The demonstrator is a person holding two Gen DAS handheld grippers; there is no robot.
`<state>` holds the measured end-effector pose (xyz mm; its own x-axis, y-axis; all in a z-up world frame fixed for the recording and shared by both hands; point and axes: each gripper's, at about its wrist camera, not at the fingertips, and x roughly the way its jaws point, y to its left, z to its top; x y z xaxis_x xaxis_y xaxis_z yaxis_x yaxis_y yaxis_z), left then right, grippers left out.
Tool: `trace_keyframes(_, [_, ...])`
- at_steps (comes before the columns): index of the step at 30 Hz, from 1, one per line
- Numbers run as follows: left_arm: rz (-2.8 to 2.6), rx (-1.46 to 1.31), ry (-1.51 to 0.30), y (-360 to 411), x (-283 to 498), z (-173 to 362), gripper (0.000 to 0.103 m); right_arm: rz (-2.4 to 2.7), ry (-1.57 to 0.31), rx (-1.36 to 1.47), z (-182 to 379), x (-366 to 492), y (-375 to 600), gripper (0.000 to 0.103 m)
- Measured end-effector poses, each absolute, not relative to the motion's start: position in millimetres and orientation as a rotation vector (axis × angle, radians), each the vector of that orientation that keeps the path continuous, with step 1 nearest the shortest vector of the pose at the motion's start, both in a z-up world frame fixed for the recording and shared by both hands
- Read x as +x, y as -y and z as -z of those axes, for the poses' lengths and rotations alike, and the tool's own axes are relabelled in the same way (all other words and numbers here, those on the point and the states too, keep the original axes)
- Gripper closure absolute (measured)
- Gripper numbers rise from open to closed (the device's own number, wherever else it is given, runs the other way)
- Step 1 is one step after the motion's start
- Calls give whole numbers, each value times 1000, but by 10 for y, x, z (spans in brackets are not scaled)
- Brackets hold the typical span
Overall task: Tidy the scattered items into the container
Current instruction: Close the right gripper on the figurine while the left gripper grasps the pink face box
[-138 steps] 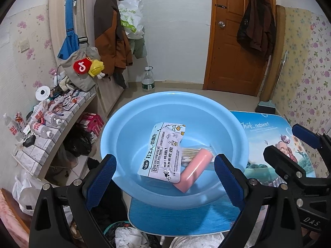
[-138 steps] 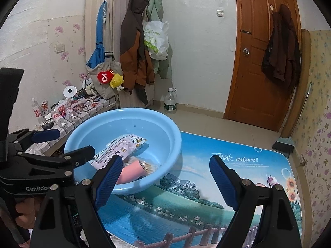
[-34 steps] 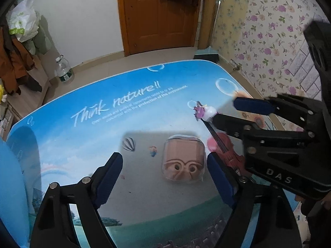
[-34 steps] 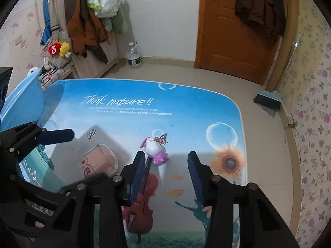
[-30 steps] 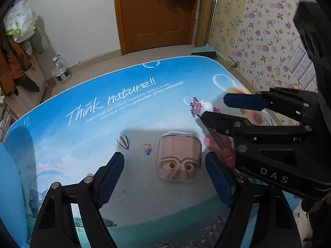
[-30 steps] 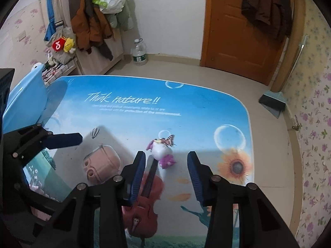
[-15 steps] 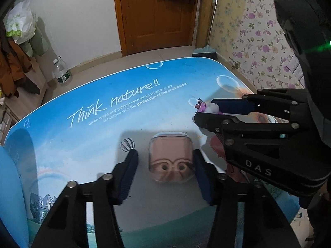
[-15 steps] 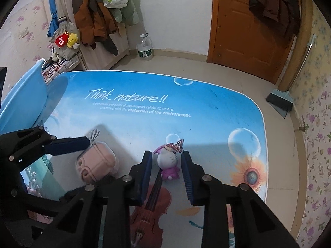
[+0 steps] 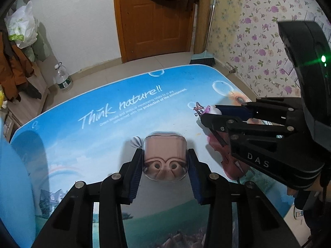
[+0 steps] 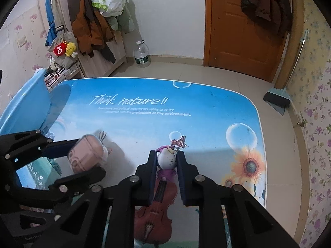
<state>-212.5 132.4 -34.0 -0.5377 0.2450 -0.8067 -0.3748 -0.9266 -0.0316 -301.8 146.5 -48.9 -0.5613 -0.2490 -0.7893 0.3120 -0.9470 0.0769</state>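
Left wrist view: the left claw (image 9: 165, 166) has just been closing, and its blue pads now press both sides of the pink rounded case in a clear plastic shell (image 9: 165, 159), which sits near the middle of the bench (image 9: 103, 124) with its blue nature-print cover. Just to the right, the right claw (image 9: 209, 113) pinches the small white cat figurine in a purple dress (image 9: 210, 110) nearer the bench's right edge.

Right wrist view: the right claw's pads (image 10: 152, 169) have likewise been closing and clamp the figurine's white head (image 10: 166, 161) from both sides, above a printed violin. The case appears at left between the left claw's fingers (image 10: 60, 146). The light blue plastic basin (image 10: 24, 107) stands at the bench's far left corner, well apart from both items.
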Motion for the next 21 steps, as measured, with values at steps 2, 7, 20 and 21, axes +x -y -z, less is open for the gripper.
trace_keyframes(2, [-2486, -1254, -198, -1274, -2076, 285, 64, 2537, -85, 1254, 458, -2957, -1463, 84])
trace_keyframes(7, [-2524, -1223, -198, -1164, -1893, 143, 64, 2564, -42, 1257, 406, -2736, -1447, 84])
trace_keyframes(20, [-2596, -1127, -188, -874, -1188, -222, 64, 2645, 62, 1200, 101, -1989, -1159, 84])
trace_keyframes(21, [-2606, -1117, -182, -828, -1123, -262, 64, 2654, 66, 1198, 77, -1927, -1128, 84])
